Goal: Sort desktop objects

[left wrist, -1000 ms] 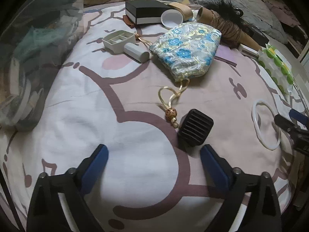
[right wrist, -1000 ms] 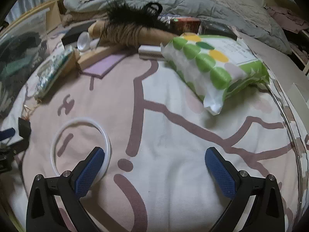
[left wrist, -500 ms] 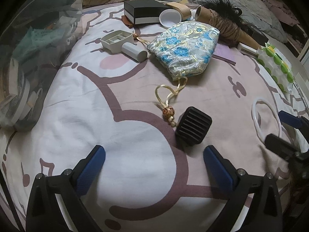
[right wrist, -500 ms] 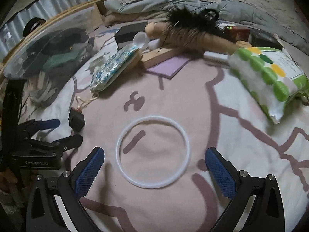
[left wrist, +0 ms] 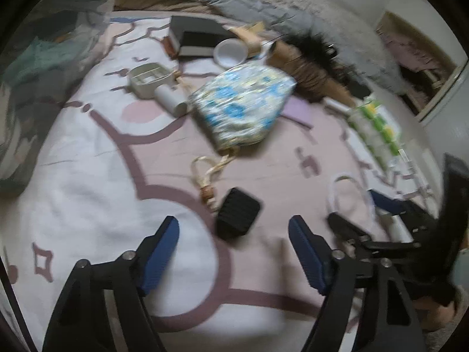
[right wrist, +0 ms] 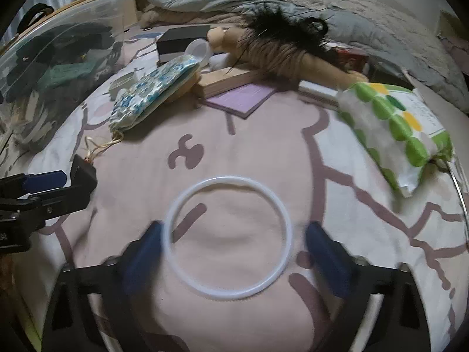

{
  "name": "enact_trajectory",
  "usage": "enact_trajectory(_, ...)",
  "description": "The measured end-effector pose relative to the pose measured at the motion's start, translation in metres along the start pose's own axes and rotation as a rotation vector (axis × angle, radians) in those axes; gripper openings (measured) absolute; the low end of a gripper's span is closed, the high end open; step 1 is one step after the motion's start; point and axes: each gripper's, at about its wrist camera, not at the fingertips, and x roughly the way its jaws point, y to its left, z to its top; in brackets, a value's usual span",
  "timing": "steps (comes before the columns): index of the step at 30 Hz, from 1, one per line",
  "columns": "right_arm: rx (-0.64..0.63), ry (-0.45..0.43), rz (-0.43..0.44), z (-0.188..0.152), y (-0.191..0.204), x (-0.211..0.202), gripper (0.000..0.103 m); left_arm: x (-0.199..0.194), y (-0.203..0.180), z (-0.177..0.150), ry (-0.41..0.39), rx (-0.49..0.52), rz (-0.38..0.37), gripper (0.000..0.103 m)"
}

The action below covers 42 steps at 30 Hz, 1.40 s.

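Note:
A small black ribbed block [left wrist: 238, 217] lies on the pink and white bedsheet just ahead of my open left gripper [left wrist: 234, 249], between its blue pads. It also shows at the left of the right wrist view [right wrist: 84, 173]. A white plastic ring [right wrist: 228, 237] lies flat on the sheet, and my open right gripper [right wrist: 231, 252] sits low with one pad on each side of it. The ring [left wrist: 350, 193] and the right gripper [left wrist: 360, 217] also show at the right of the left wrist view. Both grippers are empty.
A blue floral drawstring pouch [left wrist: 243, 105], a white tube [left wrist: 171, 102], a grey tray [left wrist: 148, 79], a black box [left wrist: 199, 39], a white bowl [left wrist: 230, 52] and a fur-wrapped cone [right wrist: 287, 50] lie farther back. A green-dotted packet [right wrist: 398, 123] lies right. A clear bin [right wrist: 44, 67] stands left.
My right gripper has swung left and moved forward until its pads flank the white ring. My left gripper has moved forward and closer to the black block.

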Motion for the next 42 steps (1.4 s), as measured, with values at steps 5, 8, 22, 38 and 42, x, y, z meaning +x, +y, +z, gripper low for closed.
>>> enact_trajectory(5, 0.005, 0.002, 0.01, 0.0, -0.001, 0.001, 0.089, -0.007, -0.004, 0.004, -0.054, 0.011, -0.026, 0.076)
enact_trajectory(8, 0.004, 0.001, 0.015, 0.0, -0.001, 0.001, 0.089, -0.006, -0.002, 0.009, -0.086, 0.005, -0.024, 0.076)
enact_trajectory(22, 0.032, -0.011, 0.058, -0.005, -0.007, 0.002, 0.09, -0.004, -0.014, -0.002, -0.025, 0.017, -0.167, 0.076)
enact_trajectory(38, 0.004, 0.022, 0.053, -0.005, -0.002, -0.001, 0.087, 0.007, -0.01, -0.008, -0.024, 0.012, 0.016, 0.056)
enact_trajectory(42, 0.02, 0.021, 0.068, -0.005, -0.005, -0.002, 0.085, 0.006, -0.016, -0.011, -0.02, 0.037, 0.032, 0.056)
